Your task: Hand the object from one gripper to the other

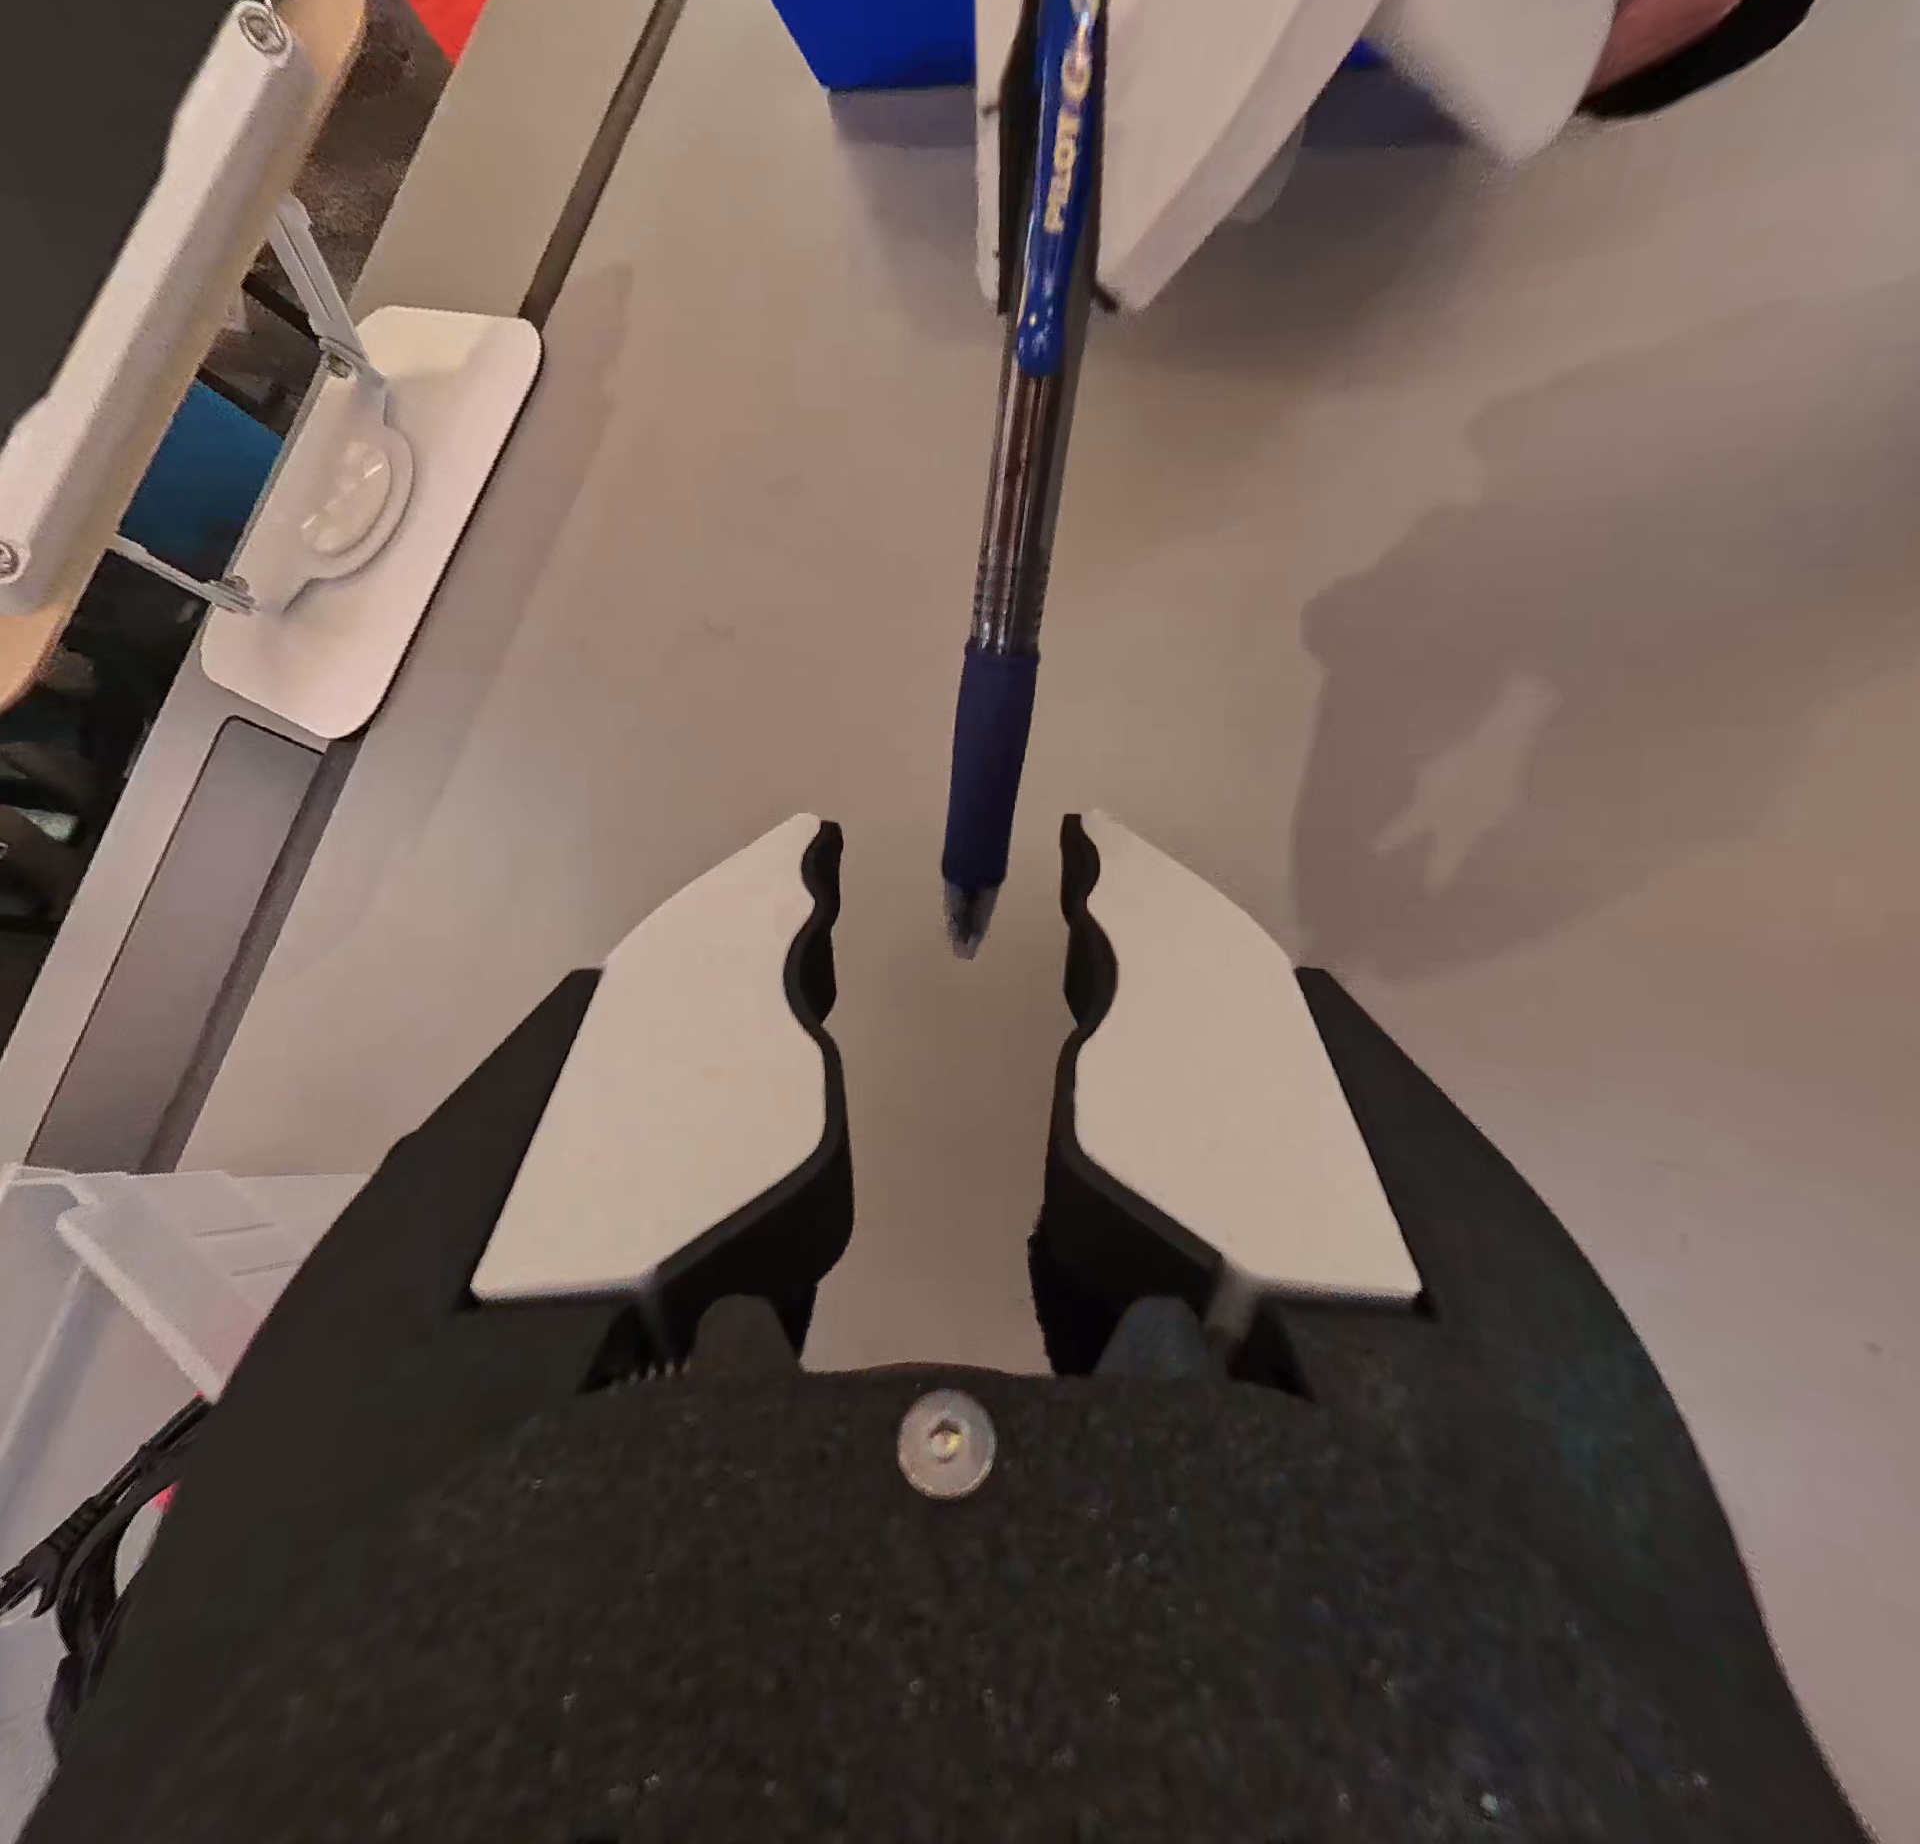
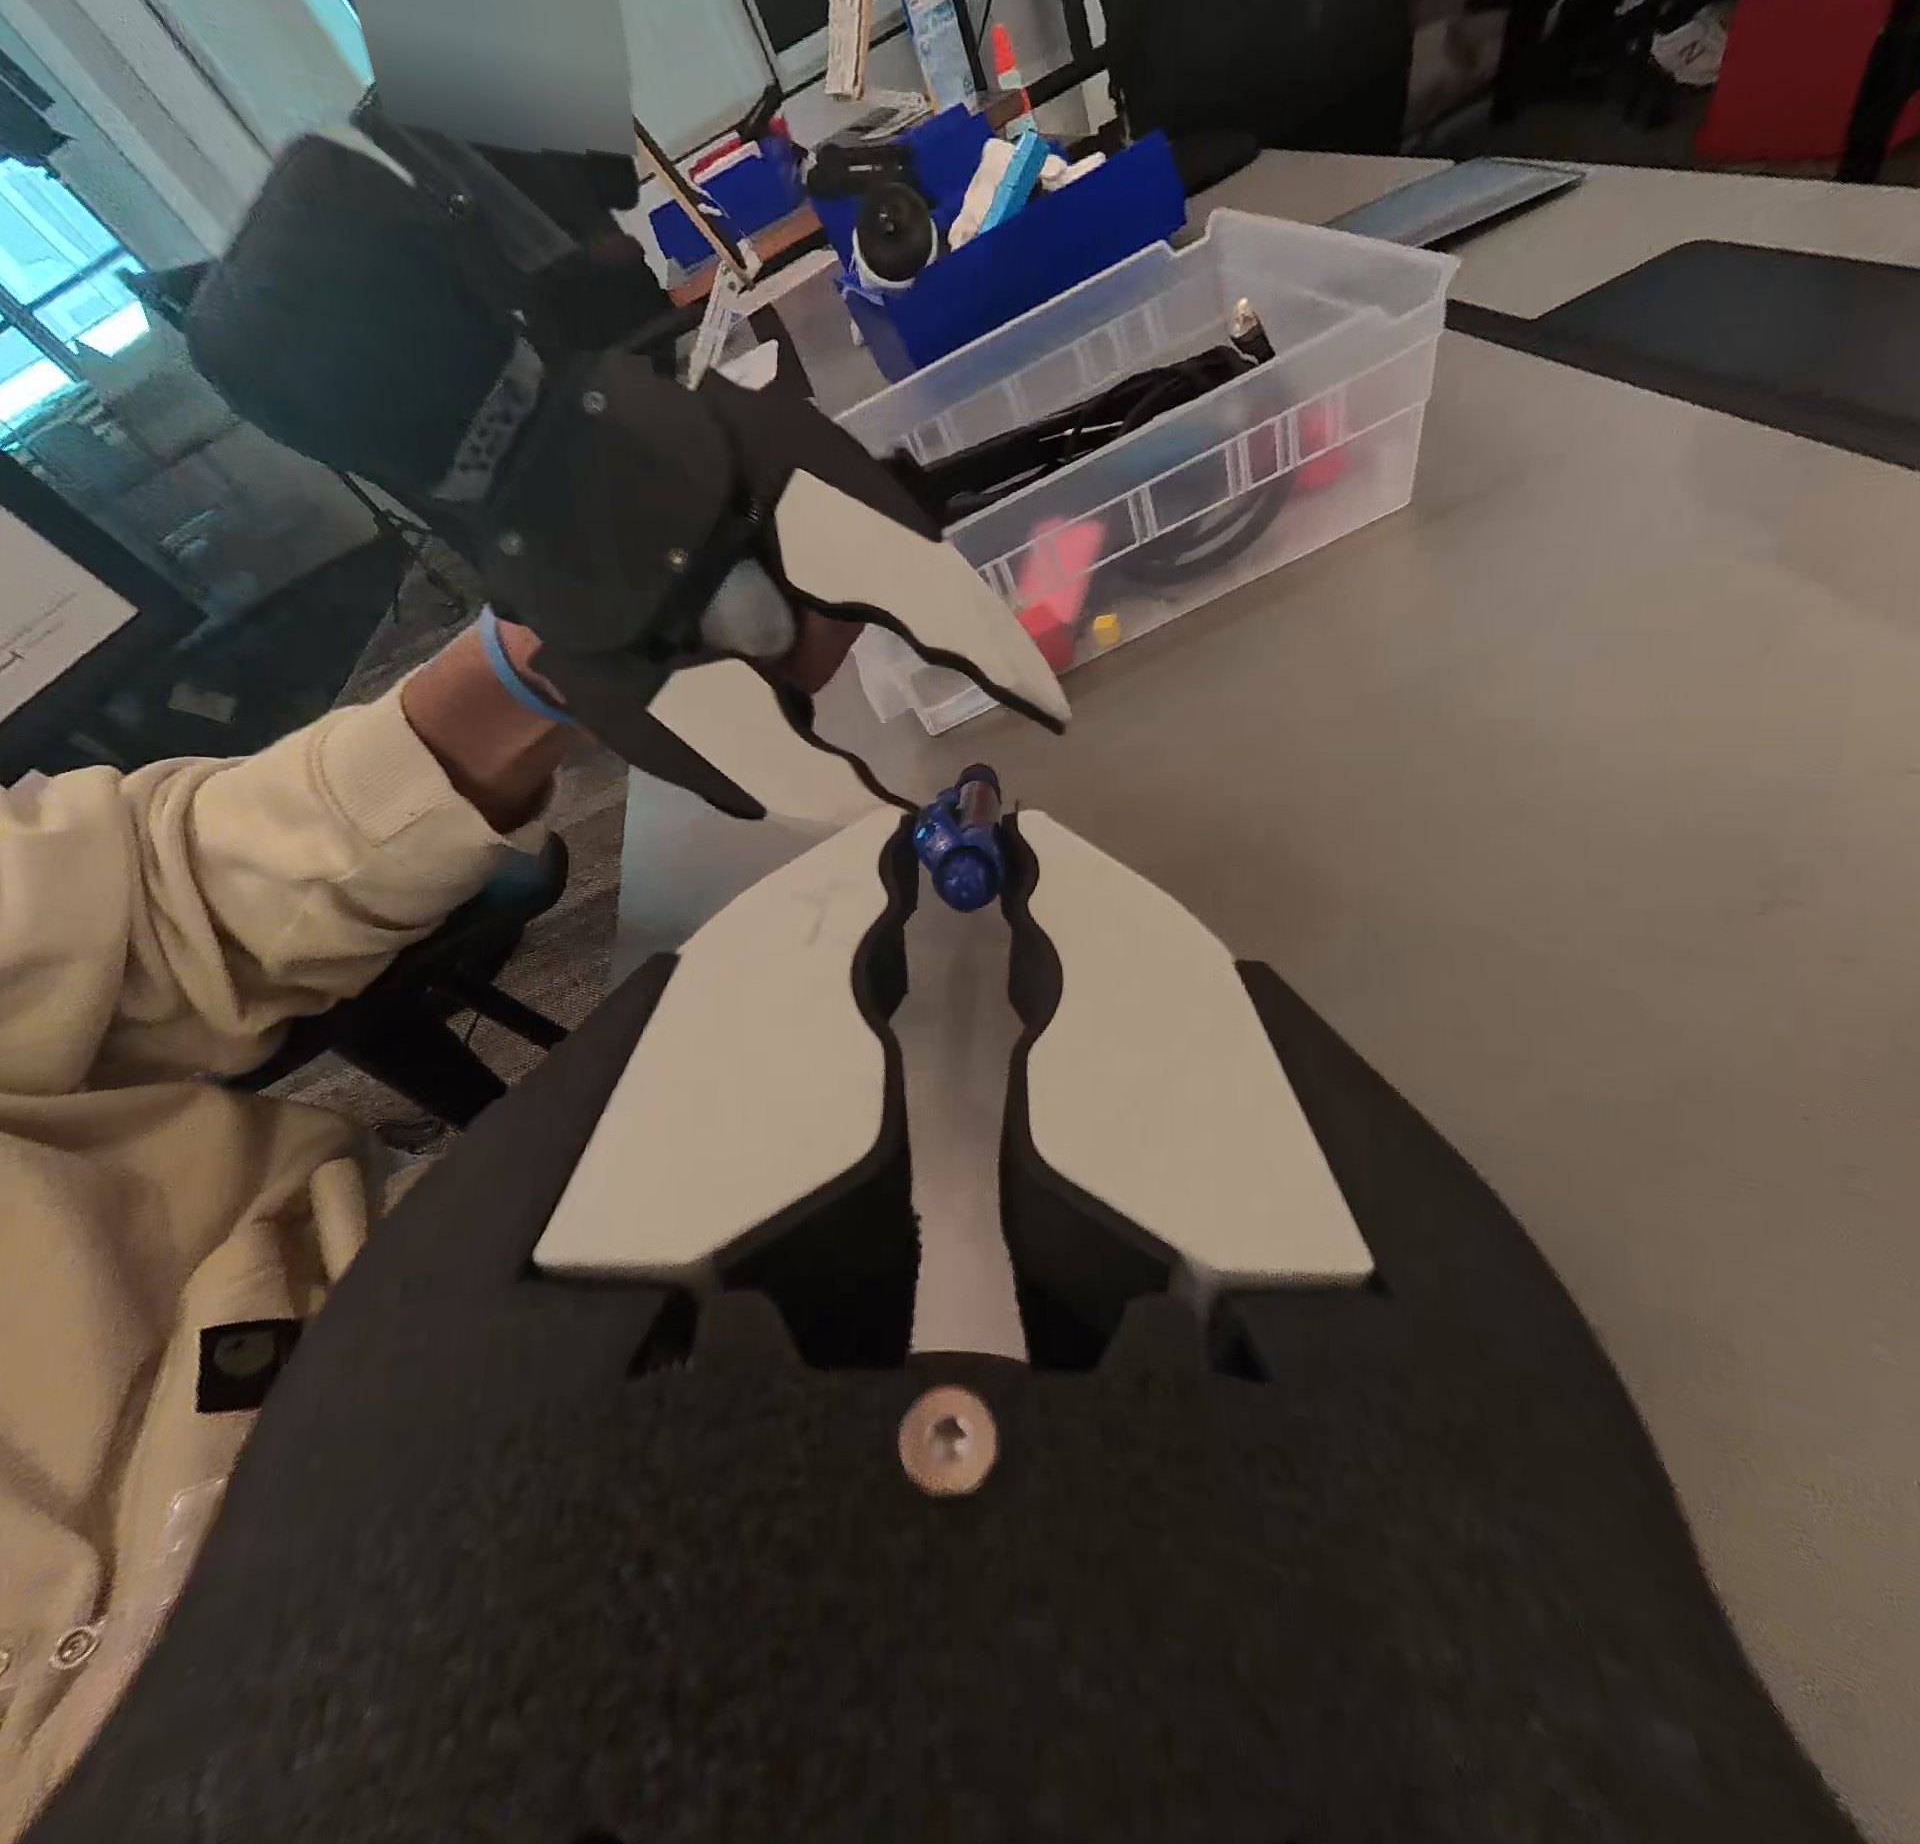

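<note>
A blue pen (image 1: pixel 1013 558) with a dark rubber grip hangs tip-down over the grey table (image 1: pixel 1351 859). My right gripper (image 2: pixel 961 838) is shut on the pen (image 2: pixel 961 844) near its clip end; in the left wrist view it shows at the top (image 1: pixel 1049 277) with the pen between its white fingers. My left gripper (image 1: pixel 951 838) is open, its jaws on either side of the pen's tip without touching it. In the right wrist view the left gripper (image 2: pixel 977 745) comes in from the left, held by a hand.
A clear plastic bin (image 2: pixel 1195 464) with cables and red pieces stands behind the grippers, with blue bins (image 2: pixel 997 225) beyond. A person's cream sleeve (image 2: pixel 208 890) is at the left. A white lamp base (image 1: pixel 364 516) sits at the table's left edge. Some 8 cm of space lies between my two pairs of fingers.
</note>
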Available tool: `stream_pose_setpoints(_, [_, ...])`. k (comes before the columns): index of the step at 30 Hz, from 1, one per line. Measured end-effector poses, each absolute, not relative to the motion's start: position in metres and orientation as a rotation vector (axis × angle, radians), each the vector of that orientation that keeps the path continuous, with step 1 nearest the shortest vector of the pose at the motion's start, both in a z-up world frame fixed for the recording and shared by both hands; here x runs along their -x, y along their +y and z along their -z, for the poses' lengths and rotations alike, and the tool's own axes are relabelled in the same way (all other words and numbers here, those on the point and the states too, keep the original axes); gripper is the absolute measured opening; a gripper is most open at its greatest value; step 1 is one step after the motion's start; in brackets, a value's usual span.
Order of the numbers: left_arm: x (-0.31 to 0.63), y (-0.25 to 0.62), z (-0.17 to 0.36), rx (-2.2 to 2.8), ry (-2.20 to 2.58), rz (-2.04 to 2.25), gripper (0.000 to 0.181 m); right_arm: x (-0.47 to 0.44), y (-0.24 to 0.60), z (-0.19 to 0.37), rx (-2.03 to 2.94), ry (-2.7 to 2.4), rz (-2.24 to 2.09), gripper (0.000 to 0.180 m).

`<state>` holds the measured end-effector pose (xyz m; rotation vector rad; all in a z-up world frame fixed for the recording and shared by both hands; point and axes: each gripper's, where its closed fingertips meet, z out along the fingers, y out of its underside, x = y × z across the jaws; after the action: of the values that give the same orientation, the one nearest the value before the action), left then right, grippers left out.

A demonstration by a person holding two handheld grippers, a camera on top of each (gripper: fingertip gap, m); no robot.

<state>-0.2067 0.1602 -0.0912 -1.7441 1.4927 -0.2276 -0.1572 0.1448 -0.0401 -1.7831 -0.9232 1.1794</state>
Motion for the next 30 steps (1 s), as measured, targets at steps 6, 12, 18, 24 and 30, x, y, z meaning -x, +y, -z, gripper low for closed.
stream_pose_setpoints(6, [0.204,0.159,0.091,1.683,1.491,0.247,0.011,0.156,0.147,0.038,1.767,-0.890,-1.213,0.015])
stream_pose_setpoints(12, [0.200,0.158,0.087,1.679,1.421,0.374,0.011,0.150,0.155,0.037,1.729,-0.858,-1.196,0.026])
stream_pose_setpoints(18, [0.199,0.162,0.072,1.693,1.225,0.652,0.011,0.141,0.161,0.036,1.659,-0.823,-1.194,0.035])
stream_pose_setpoints(24, [0.179,0.155,0.030,1.602,0.755,1.367,0.011,0.143,0.168,0.018,1.413,-0.619,-1.283,0.041])
stream_pose_setpoints(30, [0.150,0.135,0.032,1.583,0.820,1.412,0.011,0.166,0.148,0.011,1.339,-0.574,-1.524,0.032])
